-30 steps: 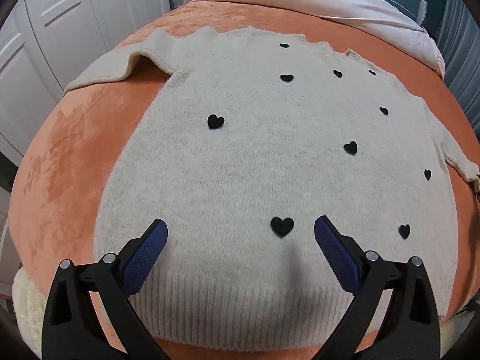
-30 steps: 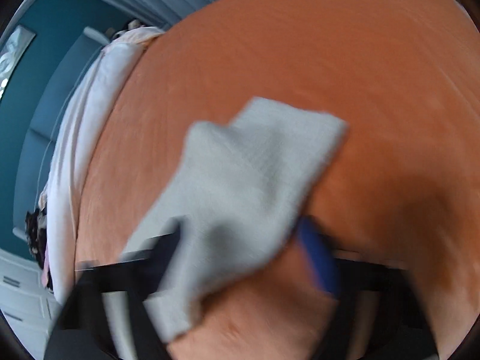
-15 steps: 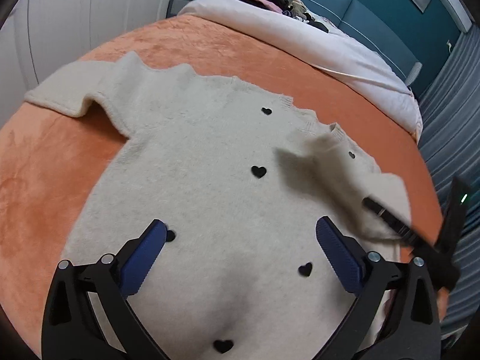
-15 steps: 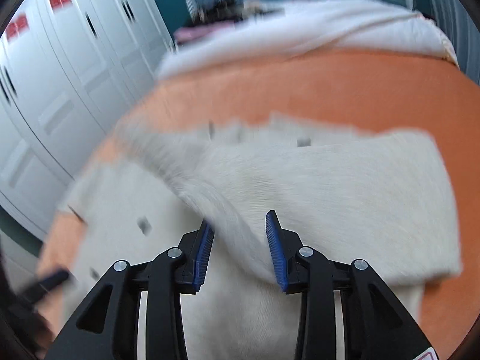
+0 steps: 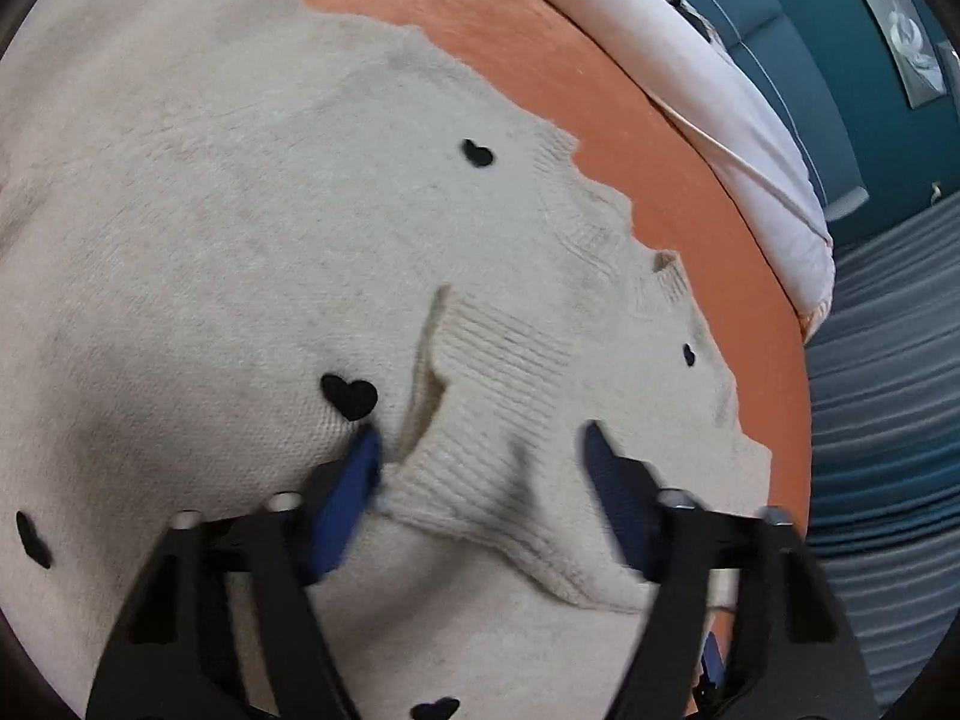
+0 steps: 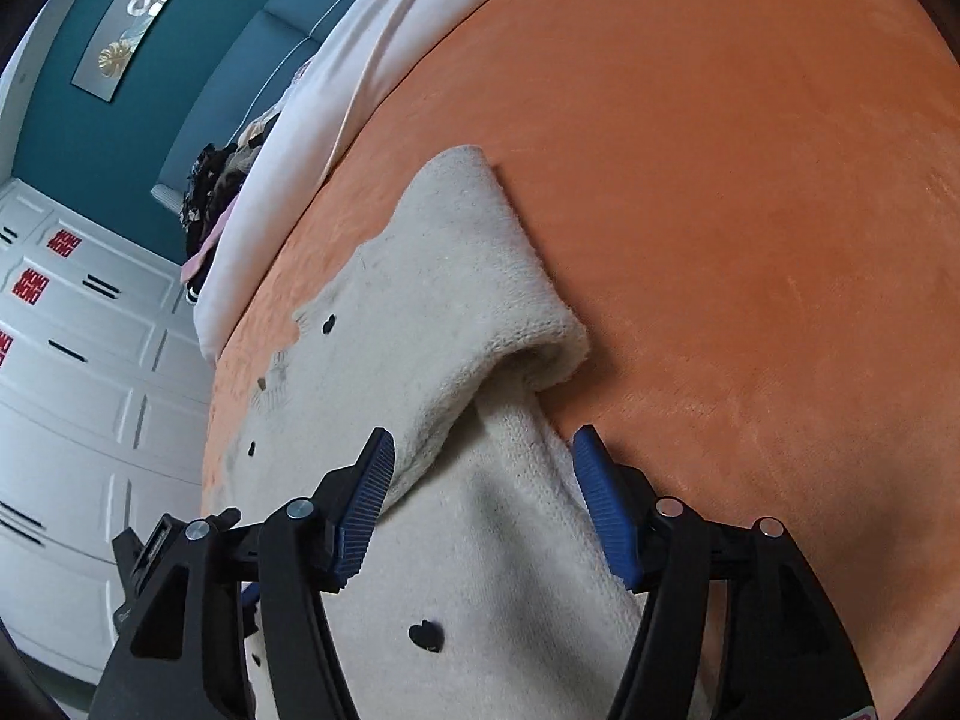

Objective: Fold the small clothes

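Note:
A cream knit sweater with small black hearts lies flat on the orange blanket. Its right sleeve is folded in across the chest, and the ribbed cuff lies between the blue pads of my left gripper, which is open just above it. In the right wrist view the sweater shows the folded sleeve's rounded bend at its right edge. My right gripper is open and empty, straddling that sleeve close above it.
The orange blanket stretches wide to the right of the sweater. A white duvet and a pile of dark clothes lie at the bed's head. White wardrobe doors stand at the left.
My right gripper carried the sleeve across the sweater's chest, let it go and drew back to the fold. My left gripper moved forward and down over the cuff.

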Motion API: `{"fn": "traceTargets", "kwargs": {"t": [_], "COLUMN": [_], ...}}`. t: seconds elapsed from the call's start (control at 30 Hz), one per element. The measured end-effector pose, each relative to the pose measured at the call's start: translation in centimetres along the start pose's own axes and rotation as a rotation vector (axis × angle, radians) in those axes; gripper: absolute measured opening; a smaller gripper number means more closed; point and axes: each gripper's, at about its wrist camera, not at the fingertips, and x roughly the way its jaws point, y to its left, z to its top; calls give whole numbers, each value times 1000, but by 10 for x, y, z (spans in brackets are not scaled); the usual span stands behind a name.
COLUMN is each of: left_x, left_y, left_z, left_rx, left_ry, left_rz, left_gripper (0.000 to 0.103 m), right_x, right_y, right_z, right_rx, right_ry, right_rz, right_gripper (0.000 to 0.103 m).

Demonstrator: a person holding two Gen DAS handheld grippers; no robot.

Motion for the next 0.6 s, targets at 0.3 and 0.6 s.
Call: {"fn": "traceTargets", "kwargs": {"t": [0.3,0.6], "left_x": [-62,-16], "left_y": [16,71], "left_z": [70,60], "left_rx": [62,37], "left_ry": [-177,-92], "left_rz": [-78,70], "left_gripper": [6,6], "right_x": [22,25], "right_y": [34,38], "right_z": [-1,23], "right_rx": [-59,-21], "right_ry": [39,-55], "right_rz": [81,96], "right_gripper": [61,6]}}
